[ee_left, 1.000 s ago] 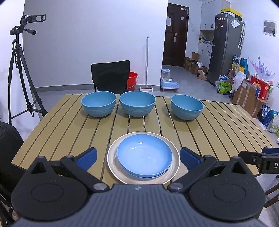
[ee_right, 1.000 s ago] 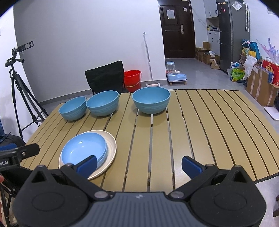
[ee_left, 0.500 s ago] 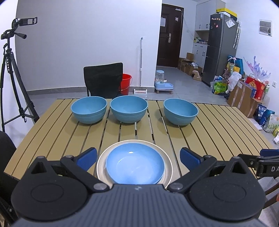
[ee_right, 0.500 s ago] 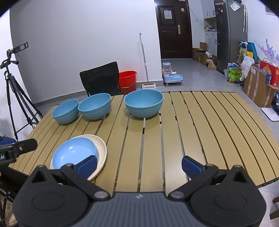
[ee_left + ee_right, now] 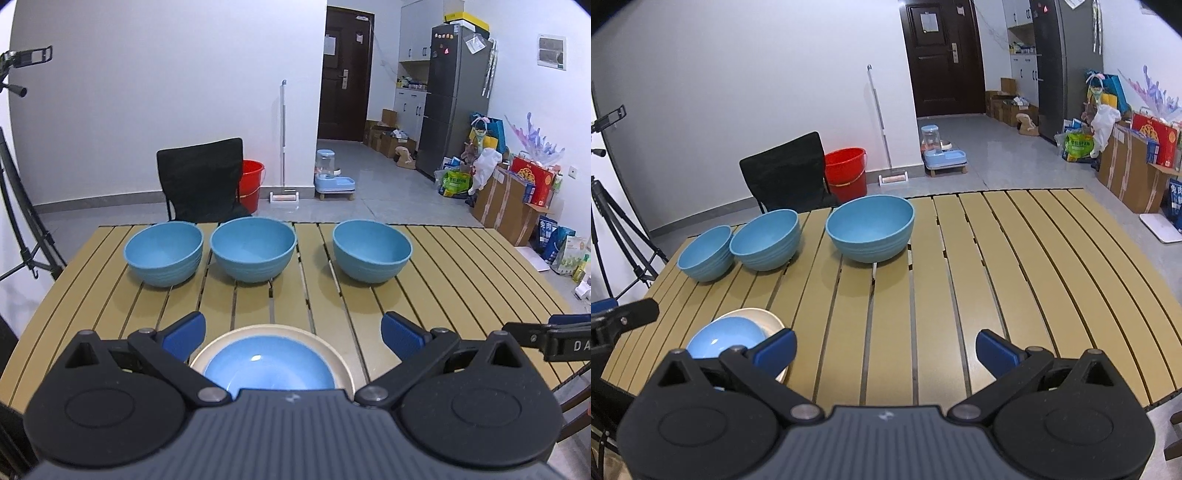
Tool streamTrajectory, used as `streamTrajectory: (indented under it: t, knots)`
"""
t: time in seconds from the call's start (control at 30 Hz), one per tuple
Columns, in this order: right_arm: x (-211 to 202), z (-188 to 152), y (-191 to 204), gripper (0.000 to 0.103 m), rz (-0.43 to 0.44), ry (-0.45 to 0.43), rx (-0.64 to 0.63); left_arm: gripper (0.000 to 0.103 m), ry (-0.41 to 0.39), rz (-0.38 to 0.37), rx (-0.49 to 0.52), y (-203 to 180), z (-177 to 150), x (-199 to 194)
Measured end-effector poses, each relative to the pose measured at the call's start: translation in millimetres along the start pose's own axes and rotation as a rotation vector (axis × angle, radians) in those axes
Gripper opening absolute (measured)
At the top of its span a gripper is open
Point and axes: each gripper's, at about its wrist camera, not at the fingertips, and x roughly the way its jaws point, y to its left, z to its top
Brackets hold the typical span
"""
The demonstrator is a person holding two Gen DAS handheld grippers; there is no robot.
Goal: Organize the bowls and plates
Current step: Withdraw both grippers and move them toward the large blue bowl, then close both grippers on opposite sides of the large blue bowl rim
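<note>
So both grippers are hanging over the near edge of the slatted worktop (image 5: 461, 266), empty, fingers spread wide apart on each. The left gripper (image 5: 293, 332) sits right over the stack at the near edge: a shallow blue plate (image 5: 269, 369) resting inside a bigger cream plate (image 5: 341, 363), and the stack falls pretty much dead centre between the two blue fingers (image 5: 184, 332), lower than them, not touching as far as I can tell. The right gripper (image 5: 886, 349) is off to the side over bare slats, with that same stack peeking out behind its left finger. Further back there's a row of three blue bowls: left bowl (image 5: 164, 253) and middle bowl (image 5: 253, 248) almost touching, right bowl (image 5: 372, 250) a bit apart from them. All three upright, well ahead of either gripper
</note>
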Motion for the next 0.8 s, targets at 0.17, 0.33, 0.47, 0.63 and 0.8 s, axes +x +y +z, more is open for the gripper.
streamTrajectory:
  t: [0.17,0.33,0.47,0.63,0.8]
  knots:
    - [19,15,-7,0.103,0.012,0.029,0.024,0.103,0.019,-0.001,0.010,-3,17,20]
    - [38,32,-12,0.103,0.018,0.053,0.045,0.103,0.049,-0.010,0.024,-7,36,44]
    - [55,46,-15,0.103,0.022,0.068,0.050,0.103,0.069,-0.023,0.030,-11,50,62]
    - [73,64,-18,0.103,0.026,0.074,0.056,0.103,0.074,-0.023,0.038,-19,67,84]
    - [91,81,-21,0.103,0.025,0.075,0.059,0.103,0.085,-0.033,0.040,-26,85,108]
